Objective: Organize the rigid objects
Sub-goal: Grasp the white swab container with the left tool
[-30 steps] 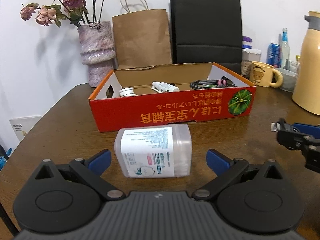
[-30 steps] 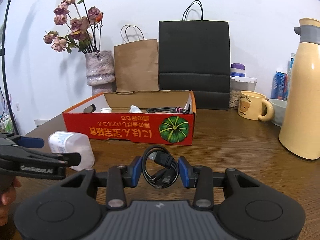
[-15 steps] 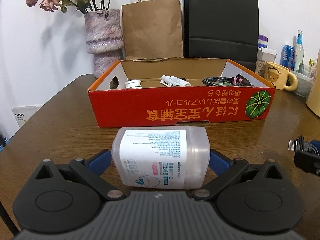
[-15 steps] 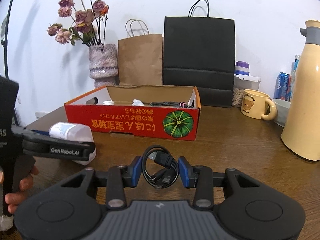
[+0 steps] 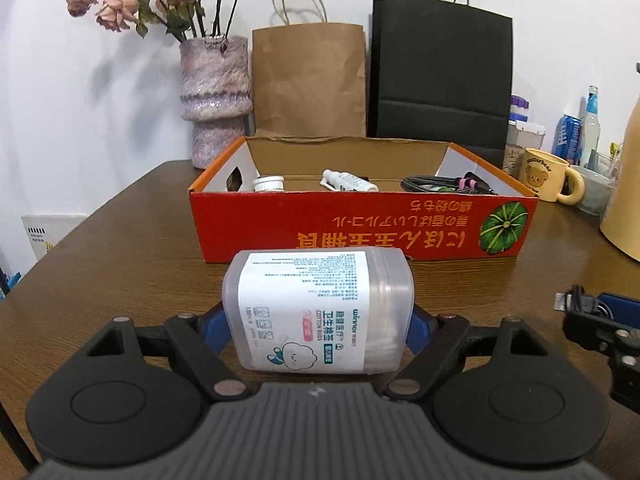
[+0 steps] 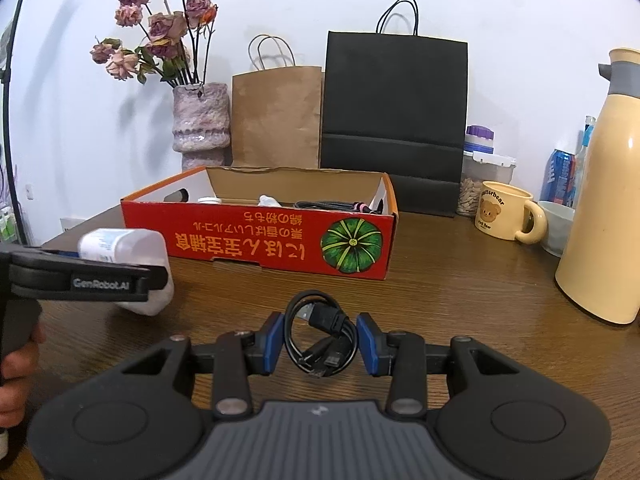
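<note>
A: The left tongs are closed across the ends of the cotton-bud tub, which lies on its side in front of the red box, nearer the camera than the box's front wall. It looks raised off the tabletop, though I can't be sure it is clear of it.

B: And the right tongs?

A: Narrow, clamped on the coiled black cable, also in front of the red box and off toward its pumpkin-print corner.

B: What worries you?

A: The tub is smooth, rounded plastic, held only at its ends by the blue pads. I judge it could rotate or slip out if the grip loosens on the way over the box wall. A low carry could also catch that front wall and shove the box back toward the vase.

B: The cable?

A: Its loose loops and plugs hang free between the pads. They may snag on the box rim, or tangle with the braided cable already inside the box at its right end.
</note>
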The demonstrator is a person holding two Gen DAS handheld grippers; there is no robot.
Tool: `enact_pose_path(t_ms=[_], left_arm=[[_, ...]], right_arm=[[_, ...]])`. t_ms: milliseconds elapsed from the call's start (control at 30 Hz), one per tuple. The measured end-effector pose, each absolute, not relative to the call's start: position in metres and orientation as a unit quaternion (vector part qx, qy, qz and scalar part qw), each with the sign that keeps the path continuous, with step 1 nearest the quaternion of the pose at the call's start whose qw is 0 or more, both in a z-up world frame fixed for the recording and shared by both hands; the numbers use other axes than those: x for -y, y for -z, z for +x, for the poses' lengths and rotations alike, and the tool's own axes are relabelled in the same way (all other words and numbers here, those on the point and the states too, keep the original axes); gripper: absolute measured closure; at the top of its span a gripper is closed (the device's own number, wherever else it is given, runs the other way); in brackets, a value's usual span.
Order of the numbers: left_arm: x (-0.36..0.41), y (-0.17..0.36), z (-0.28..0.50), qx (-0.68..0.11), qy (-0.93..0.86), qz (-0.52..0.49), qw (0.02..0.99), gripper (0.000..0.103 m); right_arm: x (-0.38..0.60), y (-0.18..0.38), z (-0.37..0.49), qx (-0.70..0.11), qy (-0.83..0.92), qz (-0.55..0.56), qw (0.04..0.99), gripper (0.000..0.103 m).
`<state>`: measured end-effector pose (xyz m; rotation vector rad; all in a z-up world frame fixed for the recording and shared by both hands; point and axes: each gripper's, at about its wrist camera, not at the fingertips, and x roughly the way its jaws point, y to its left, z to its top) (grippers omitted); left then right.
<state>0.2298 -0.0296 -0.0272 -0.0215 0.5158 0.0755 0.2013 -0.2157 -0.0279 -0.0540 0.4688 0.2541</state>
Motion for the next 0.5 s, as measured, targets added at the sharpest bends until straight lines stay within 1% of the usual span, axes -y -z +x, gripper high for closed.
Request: enact_pose_path(t_ms=[233,500], left_arm=[[0.032,0.014,0.211,-0.219,-0.044,-0.016,0.975,0.020],[0.031,-0.012,0.204,-0.199,-0.062,-0.016,0.978,0.019]], right_arm=[[0.214,0.026,0.198,-0.218,-0.124,-0.020,0.968,0.064],[0.213,0.014,0.204,-0.202,-0.133,0.003,0.970,0.064]])
